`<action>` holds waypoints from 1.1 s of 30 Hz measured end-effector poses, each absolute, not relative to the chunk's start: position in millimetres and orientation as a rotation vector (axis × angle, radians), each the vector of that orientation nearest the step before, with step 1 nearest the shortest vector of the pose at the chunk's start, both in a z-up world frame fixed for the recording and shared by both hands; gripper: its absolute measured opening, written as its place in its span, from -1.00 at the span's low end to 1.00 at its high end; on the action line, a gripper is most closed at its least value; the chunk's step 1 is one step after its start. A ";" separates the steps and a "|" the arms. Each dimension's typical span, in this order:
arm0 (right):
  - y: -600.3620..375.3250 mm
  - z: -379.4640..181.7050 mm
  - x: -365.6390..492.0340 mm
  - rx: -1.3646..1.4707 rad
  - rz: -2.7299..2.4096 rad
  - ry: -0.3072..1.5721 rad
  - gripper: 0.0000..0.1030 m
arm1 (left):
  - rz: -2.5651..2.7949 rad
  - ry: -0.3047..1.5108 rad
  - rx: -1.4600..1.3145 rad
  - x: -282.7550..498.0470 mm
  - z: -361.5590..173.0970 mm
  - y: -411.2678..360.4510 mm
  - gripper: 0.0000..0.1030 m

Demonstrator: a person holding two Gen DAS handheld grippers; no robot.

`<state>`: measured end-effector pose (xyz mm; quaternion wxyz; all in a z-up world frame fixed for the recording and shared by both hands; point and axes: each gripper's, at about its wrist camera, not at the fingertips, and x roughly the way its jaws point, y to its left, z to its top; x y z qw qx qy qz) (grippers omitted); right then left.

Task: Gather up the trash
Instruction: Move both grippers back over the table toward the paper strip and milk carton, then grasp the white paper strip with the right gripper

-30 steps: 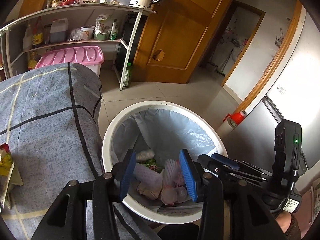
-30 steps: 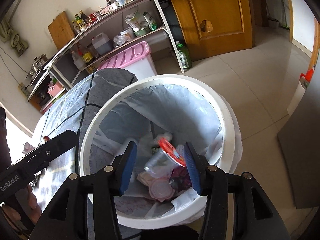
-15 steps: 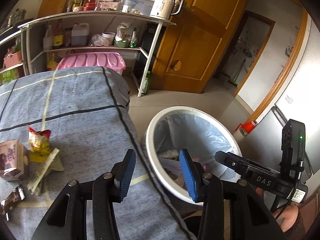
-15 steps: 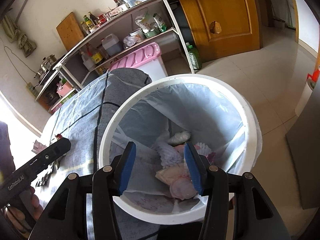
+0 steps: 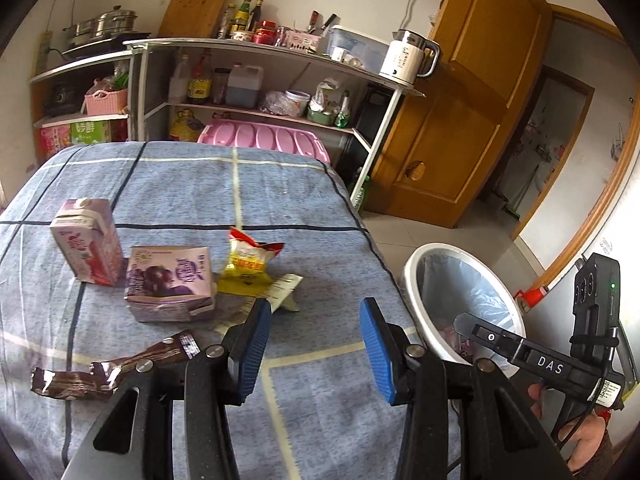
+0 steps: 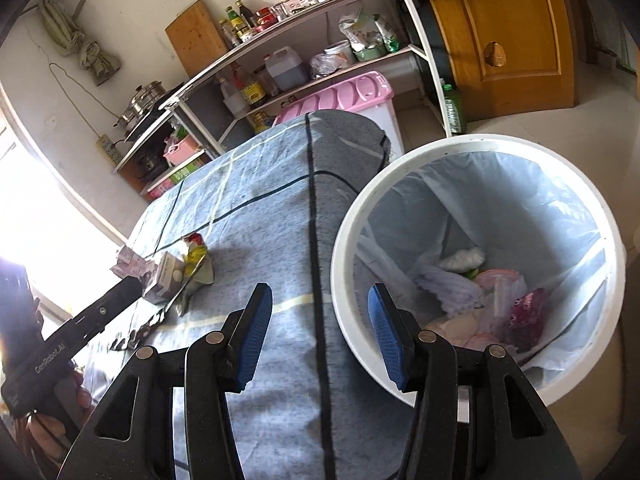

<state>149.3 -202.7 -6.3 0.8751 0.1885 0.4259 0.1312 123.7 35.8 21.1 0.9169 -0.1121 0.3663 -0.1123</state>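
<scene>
On the blue checked table cloth lie a pink milk carton, a purple carton, a yellow snack bag, a flat pale wrapper and a brown wrapper. My left gripper is open and empty, over the cloth just right of this trash. The white bin with a pale liner holds several pieces of trash and stands beside the table. My right gripper is open and empty, above the table edge next to the bin's rim. The bin also shows in the left wrist view.
A shelf unit with bottles, jars and a white kettle stands behind the table. A pink-lidded box sits under it. A wooden door is at the right. The left gripper's body shows at the lower left.
Both grippers have swung left, away from above the bin toward the table. The trash on the cloth has come into the left wrist view. The item the right gripper held now lies in the bin.
</scene>
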 end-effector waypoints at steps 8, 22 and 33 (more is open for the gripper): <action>-139.8 -10.8 160.1 0.382 0.389 0.930 -0.01 | -0.103 0.744 -0.288 113.4 18.0 102.6 -0.11; -66.8 -21.4 187.5 0.350 0.463 0.986 -0.01 | -0.018 0.756 -0.353 107.3 -1.1 175.9 -0.11; -42.0 -35.2 213.6 0.363 0.425 1.023 -0.01 | -0.008 0.756 -0.364 118.9 -7.8 201.0 0.04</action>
